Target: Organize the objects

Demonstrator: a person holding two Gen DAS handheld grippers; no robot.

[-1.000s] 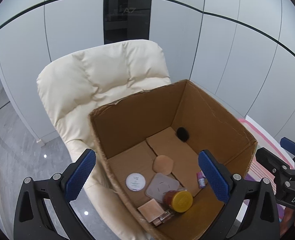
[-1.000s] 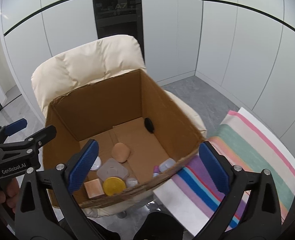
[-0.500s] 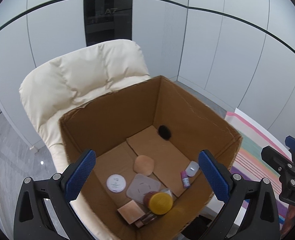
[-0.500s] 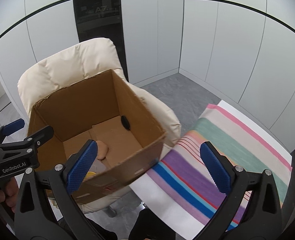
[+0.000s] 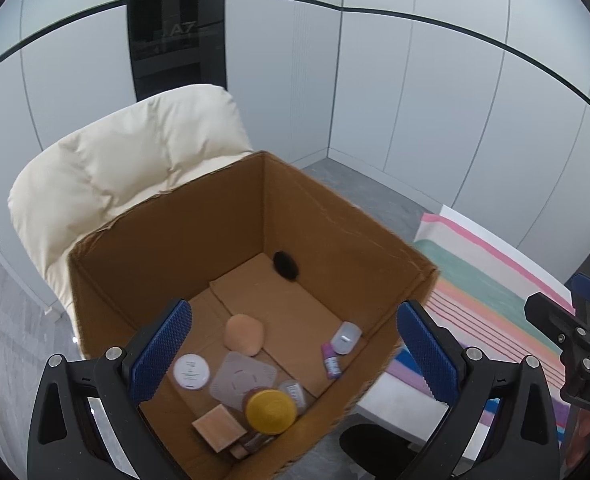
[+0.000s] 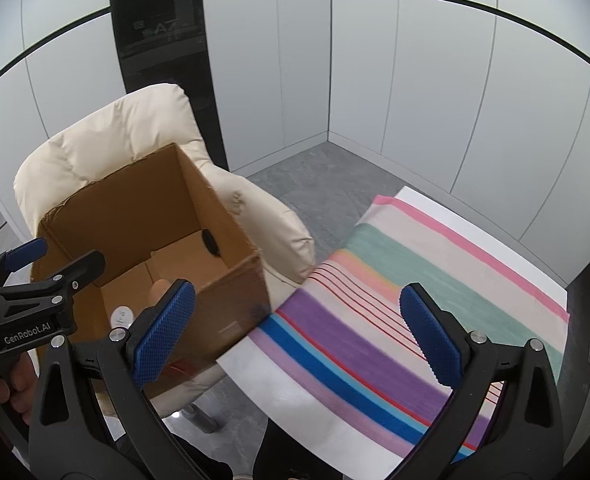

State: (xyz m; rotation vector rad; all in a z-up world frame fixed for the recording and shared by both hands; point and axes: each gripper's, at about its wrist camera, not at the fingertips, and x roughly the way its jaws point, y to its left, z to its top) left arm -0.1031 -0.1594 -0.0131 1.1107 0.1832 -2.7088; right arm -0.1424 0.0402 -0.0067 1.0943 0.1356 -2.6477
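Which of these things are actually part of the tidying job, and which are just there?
Part of the job: cardboard box, yellow-lidded jar, white round disc, peach sponge, small purple tube, striped cloth.

Just there: cream chair, wall panels.

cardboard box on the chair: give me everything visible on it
The cardboard box is brown corrugated card, open-topped, its top edges ragged where no flaps show. It sits upright on the cream padded chair, beside the striped cloth. One wall has a dark oval hand hole. The floor flaps meet in a seam. Small items lie inside. Neither gripper touches it.
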